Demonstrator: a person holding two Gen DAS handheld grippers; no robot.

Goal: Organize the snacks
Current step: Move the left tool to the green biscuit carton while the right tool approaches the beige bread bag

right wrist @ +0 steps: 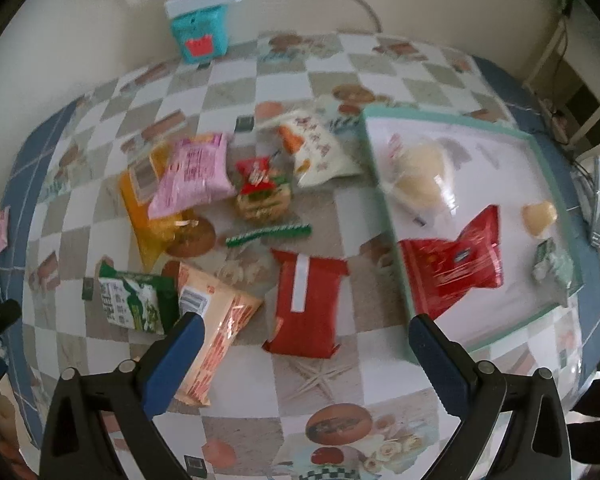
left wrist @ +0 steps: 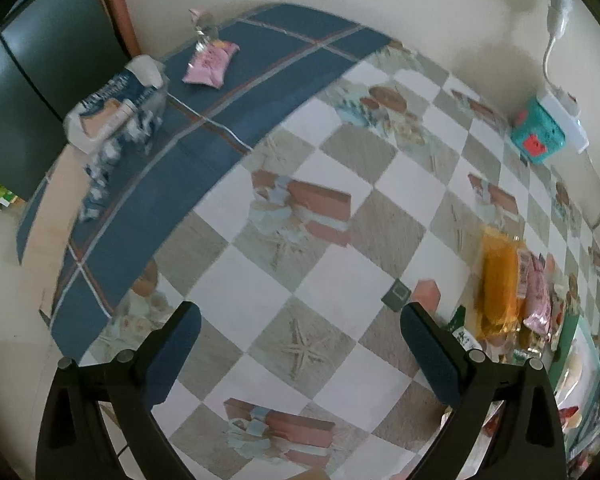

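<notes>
The tray (right wrist: 384, 184) sits on the right of the table (right wrist: 340, 364), with a red bag (right wrist: 452, 268) and some snacks in it, and more snacks lie loose just left of it. Both the right gripper (right wrist: 304, 356) and the left gripper (left wrist: 300, 344) are spread wide and hold nothing. The red pack (right wrist: 306, 304) lies flat and looks slippery, so I think it could slide away or bump the tray wall when grabbed.

Ahead of the right fingers (right wrist: 192, 348), the orange packet (right wrist: 140, 200) lies half buried under the pink packet (right wrist: 190, 178), and print on every wrapper is too smeared to read. The peach packet (right wrist: 216, 320) slips behind the left-hand finger. Right of the left gripper's fingers (left wrist: 432, 344), the tray (left wrist: 580, 364) runs off the picture's edge (its contents a blur).
</notes>
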